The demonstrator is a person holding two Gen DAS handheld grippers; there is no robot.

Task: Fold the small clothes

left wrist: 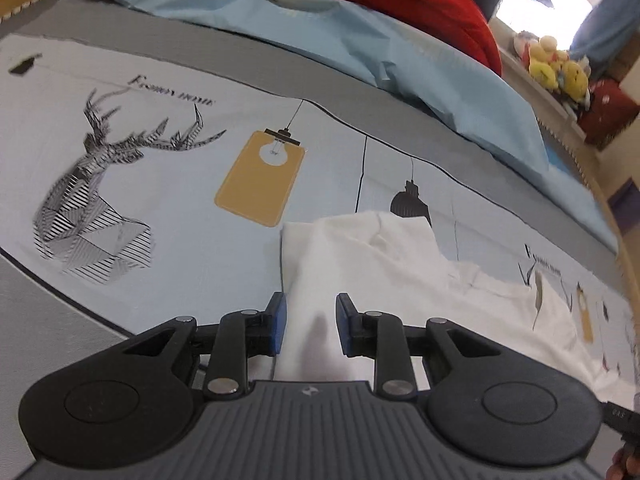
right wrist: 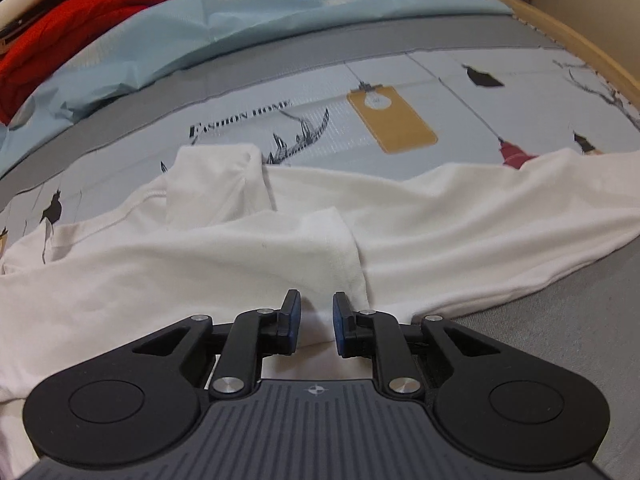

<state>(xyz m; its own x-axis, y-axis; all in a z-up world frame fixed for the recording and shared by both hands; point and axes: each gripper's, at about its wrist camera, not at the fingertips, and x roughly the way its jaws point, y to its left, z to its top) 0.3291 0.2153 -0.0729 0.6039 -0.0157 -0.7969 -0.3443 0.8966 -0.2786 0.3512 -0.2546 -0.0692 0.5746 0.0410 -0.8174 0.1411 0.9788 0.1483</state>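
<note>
White garment (right wrist: 248,248) lies under both grippers, left (left wrist: 310,326) and right (right wrist: 316,324), jaws parted, gripping nothing.

The white garment (right wrist: 440,216) lay spread on the printed bed sheet (right wrist: 400,80), a soft, plain knit with no print. It stretched sideways across the right wrist view, rumpled in shallow folds. One sleeve (right wrist: 224,184) was folded back onto the body, and a flap (right wrist: 280,256) lay doubled over the middle. In the left wrist view its near edge (left wrist: 312,264) ran straight, partly lifted.
</note>
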